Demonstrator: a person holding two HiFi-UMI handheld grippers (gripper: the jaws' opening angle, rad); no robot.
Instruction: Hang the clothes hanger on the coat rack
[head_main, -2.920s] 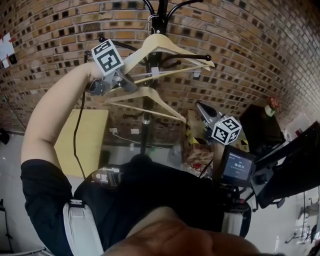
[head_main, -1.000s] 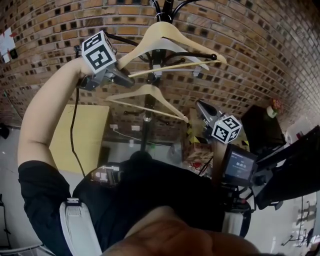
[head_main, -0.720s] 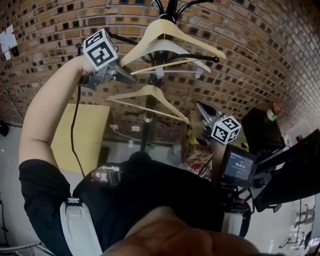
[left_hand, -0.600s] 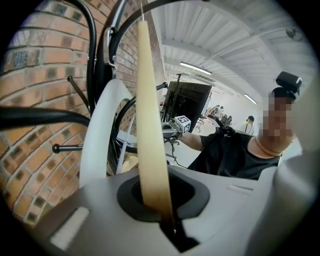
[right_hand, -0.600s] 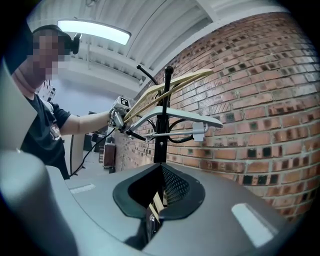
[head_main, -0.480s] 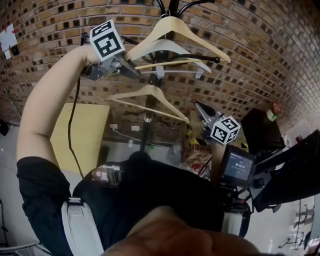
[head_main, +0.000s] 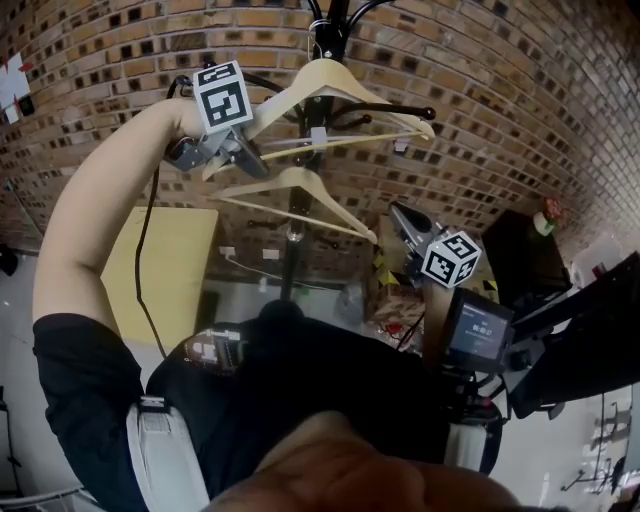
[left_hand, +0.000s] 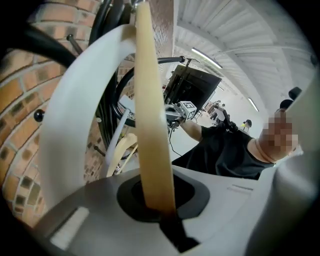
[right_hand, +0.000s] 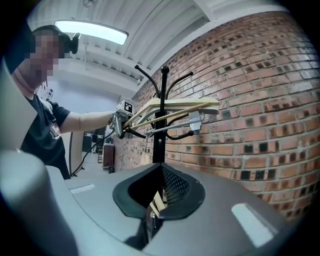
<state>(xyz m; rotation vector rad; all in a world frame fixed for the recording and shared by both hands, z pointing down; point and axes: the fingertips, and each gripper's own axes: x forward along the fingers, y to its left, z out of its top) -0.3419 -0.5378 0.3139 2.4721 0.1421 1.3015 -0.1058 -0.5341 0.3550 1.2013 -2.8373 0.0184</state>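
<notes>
Your left gripper (left_hand: 161, 212) has its jaws clamped on the end of one arm of the wooden hanger (left_hand: 152, 125). In the left gripper view that pale arm climbs straight from the jaws to the top edge, where it is cut off. You cannot see its hook or far end there. A white hanger (left_hand: 75, 100) curves beside it and blocks much of the coat rack behind.

In the head view, your left gripper (head_main: 246, 160) holds the wooden hanger (head_main: 335, 82) at its lower left tip. The long axis runs left to right across the picture. The arms slope up to a peak by the coat rack (head_main: 291, 240) pole, and the far arm falls away to the right. The hook (head_main: 313, 38) rises beside the pole's top. Whether it sits over a peg is not clear, since the dark prongs and the frame edge crowd it. The white hanger (head_main: 318, 136) hangs just behind, and a second wooden one (head_main: 295, 190) hangs lower on the pole.

Your right gripper (right_hand: 150, 220) seems to have its jaws together on nothing. The pale slivers in the gap are probably a hanger beyond. It points at the coat rack (right_hand: 160, 135) from well apart. In the head view the right gripper (head_main: 402, 214) sits low at the right, before the brick wall (head_main: 500, 100).
</notes>
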